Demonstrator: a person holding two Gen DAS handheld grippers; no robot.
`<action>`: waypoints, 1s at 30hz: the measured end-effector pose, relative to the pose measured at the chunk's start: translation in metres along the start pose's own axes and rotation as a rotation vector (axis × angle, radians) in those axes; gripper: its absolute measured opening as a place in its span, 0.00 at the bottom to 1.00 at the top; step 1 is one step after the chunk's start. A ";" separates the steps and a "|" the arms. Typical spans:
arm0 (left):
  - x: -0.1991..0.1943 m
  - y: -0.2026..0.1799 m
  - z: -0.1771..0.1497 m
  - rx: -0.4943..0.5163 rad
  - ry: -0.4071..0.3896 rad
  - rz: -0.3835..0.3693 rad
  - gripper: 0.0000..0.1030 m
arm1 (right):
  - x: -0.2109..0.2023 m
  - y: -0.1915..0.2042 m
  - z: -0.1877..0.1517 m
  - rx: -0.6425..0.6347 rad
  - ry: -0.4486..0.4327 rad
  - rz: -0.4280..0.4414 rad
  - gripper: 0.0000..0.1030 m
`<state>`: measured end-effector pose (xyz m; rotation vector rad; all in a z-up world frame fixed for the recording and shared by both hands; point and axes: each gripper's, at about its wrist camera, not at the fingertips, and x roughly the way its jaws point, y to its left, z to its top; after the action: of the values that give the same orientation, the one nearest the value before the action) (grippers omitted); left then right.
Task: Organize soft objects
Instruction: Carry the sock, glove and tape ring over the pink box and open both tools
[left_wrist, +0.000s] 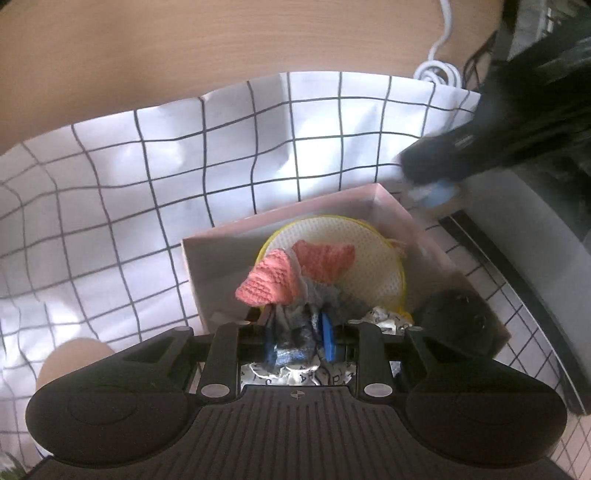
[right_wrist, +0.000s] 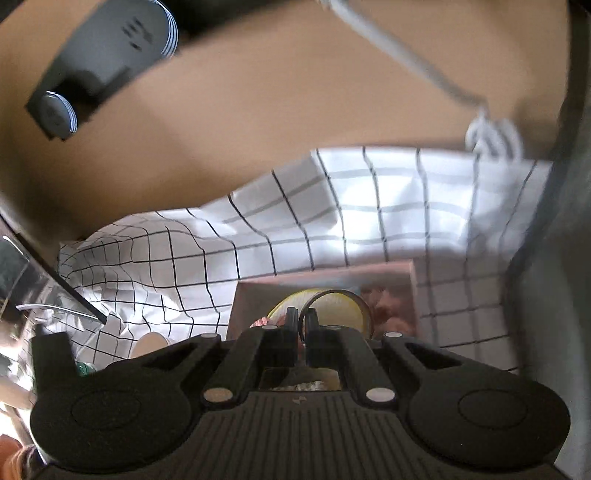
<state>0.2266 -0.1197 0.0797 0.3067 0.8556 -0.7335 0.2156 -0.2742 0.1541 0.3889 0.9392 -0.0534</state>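
Note:
In the left wrist view a pink box (left_wrist: 207, 266) sits on the checked cloth and holds a yellow-rimmed white mesh pouch (left_wrist: 369, 266), a pink knitted piece (left_wrist: 271, 278) and a letter-printed cloth (left_wrist: 384, 319). My left gripper (left_wrist: 299, 336) is shut on a grey and blue crumpled cloth (left_wrist: 295, 332) over the box's near edge. A round black item (left_wrist: 454, 319) lies at the box's right. My right gripper (right_wrist: 301, 328) is shut on a thin dark loop strap (right_wrist: 340, 295) above the box (right_wrist: 255, 291); it also shows blurred in the left wrist view (left_wrist: 436, 162).
A white cloth with a black grid (left_wrist: 110, 192) covers the wooden table (left_wrist: 184, 44). A white coiled cable (left_wrist: 437, 70) lies at the back. A tan round-topped object (left_wrist: 70, 354) stands near left. A dark appliance edge (left_wrist: 535, 258) runs along the right. A grey device (right_wrist: 107, 55) sits far left.

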 end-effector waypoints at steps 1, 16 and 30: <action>0.000 0.000 0.000 0.009 -0.002 -0.002 0.28 | 0.010 -0.002 0.000 0.018 0.017 0.015 0.03; 0.035 0.001 0.009 -0.009 0.018 -0.079 0.28 | 0.095 -0.022 -0.004 0.087 0.136 0.043 0.07; 0.019 0.008 0.020 0.013 -0.015 -0.076 0.35 | 0.099 -0.034 -0.005 0.085 0.101 0.018 0.07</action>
<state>0.2520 -0.1328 0.0777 0.2811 0.8525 -0.8114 0.2632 -0.2915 0.0627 0.4820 1.0354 -0.0570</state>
